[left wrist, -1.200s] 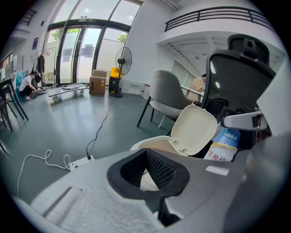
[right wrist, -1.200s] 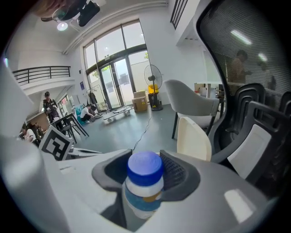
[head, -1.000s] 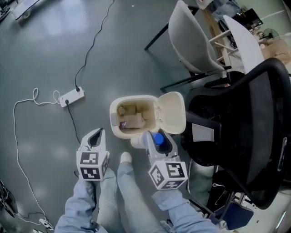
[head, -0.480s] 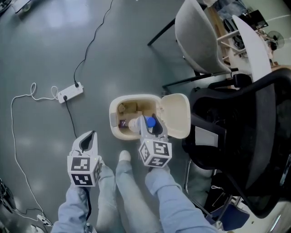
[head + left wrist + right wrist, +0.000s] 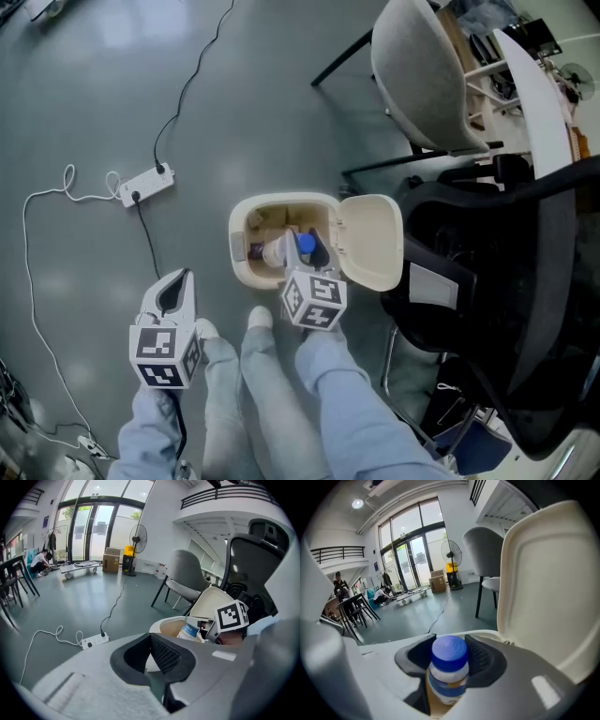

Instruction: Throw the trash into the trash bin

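Note:
The cream trash bin (image 5: 238, 270) stands on the floor with its lid (image 5: 370, 239) swung open to the right. Brown scraps and a purple wrapper lie inside it. My right gripper (image 5: 298, 253) reaches into the bin's mouth, shut on a white bottle (image 5: 279, 251) with a blue cap; the bottle (image 5: 449, 667) sits between both pads, cap pointing away from me. The lid (image 5: 548, 588) rises close on the right. My left gripper (image 5: 175, 281) hangs over bare floor left of the bin, open and empty; the left gripper (image 5: 150, 651) sees the bin (image 5: 164, 624) and bottle (image 5: 190, 631).
A white power strip (image 5: 145, 185) and its cables lie on the floor to the left. A black office chair (image 5: 506, 281) stands right of the bin, a grey chair (image 5: 422, 80) behind it. The person's legs and a shoe (image 5: 258, 321) are just before the bin.
My right gripper has carried the bottle down and forward, from in front of the bin into its open mouth. The left gripper has drifted a little back and to the left.

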Action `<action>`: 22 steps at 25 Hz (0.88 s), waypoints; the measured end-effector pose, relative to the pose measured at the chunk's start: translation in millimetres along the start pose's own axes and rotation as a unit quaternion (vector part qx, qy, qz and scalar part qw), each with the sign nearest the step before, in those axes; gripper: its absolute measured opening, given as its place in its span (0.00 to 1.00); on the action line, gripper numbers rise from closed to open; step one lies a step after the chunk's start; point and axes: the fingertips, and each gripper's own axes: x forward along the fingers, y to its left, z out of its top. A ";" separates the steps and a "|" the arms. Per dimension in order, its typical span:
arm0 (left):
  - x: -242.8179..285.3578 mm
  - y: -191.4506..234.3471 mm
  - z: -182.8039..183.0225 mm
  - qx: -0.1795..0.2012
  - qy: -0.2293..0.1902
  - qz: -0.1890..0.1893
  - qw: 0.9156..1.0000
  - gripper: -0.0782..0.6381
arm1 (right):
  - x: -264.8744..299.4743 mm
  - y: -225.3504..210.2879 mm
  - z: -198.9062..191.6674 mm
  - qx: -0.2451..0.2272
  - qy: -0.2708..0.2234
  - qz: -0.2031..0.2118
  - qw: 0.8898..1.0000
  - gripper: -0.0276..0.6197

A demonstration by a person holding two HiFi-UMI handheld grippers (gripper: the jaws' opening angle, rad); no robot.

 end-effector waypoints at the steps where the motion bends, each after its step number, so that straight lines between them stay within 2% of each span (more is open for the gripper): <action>1: 0.1 1.5 1.4 -0.002 -0.002 0.001 1.000 0.12 | 4.8 -2.9 -1.6 -0.004 0.003 -0.006 1.000 0.34; 5: 1.4 2.2 0.5 -0.008 -0.006 0.004 1.000 0.12 | 23.2 -12.6 -11.0 -0.012 0.019 -0.021 1.000 0.34; 10: 4.0 -3.0 -8.1 -0.007 0.003 -0.001 1.000 0.12 | 34.5 -12.5 -25.5 -0.020 0.046 -0.007 0.999 0.35; 13: 4.4 -5.6 -7.6 -0.011 0.005 -0.002 1.000 0.12 | 33.2 -14.7 -26.1 -0.011 0.047 -0.005 0.999 0.42; 22: 2.5 -12.3 -0.9 -0.008 -0.002 -0.002 1.000 0.12 | 19.3 -26.3 -21.4 0.009 0.039 -0.011 0.999 0.42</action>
